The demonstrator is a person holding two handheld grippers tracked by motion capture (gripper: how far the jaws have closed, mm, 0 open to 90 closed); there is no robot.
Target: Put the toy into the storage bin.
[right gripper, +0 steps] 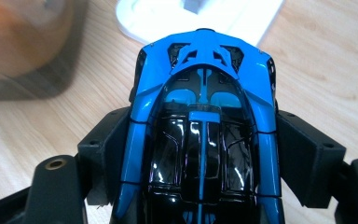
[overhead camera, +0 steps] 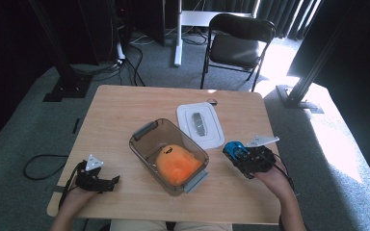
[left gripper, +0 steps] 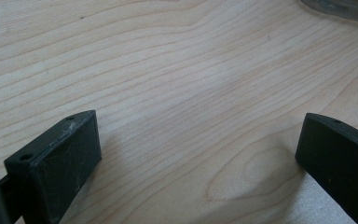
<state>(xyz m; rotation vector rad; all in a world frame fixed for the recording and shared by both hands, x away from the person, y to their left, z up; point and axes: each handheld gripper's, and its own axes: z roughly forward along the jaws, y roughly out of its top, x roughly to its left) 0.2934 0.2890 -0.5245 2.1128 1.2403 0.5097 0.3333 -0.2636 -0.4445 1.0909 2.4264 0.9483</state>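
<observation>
A blue and black toy car (right gripper: pixel 204 121) sits between the jaws of my right gripper (right gripper: pixel 205 154), which is shut on its sides; in the high view the car (overhead camera: pixel 234 150) and right gripper (overhead camera: pixel 245 159) hang just right of a clear plastic bin (overhead camera: pixel 147 131). The bin holds an orange soft item (overhead camera: pixel 176 165). My left gripper (overhead camera: pixel 107 183) rests at the table's front left corner, and its two jaws (left gripper: pixel 196 158) stand wide apart over bare wood.
A white lid (overhead camera: pixel 218 130) with a grey handle lies behind the bin, and its edge (right gripper: pixel 135 18) shows ahead of the car. A black folding chair (overhead camera: pixel 238 43) stands beyond the wooden table (overhead camera: pixel 120 106). Metal frame legs flank the table.
</observation>
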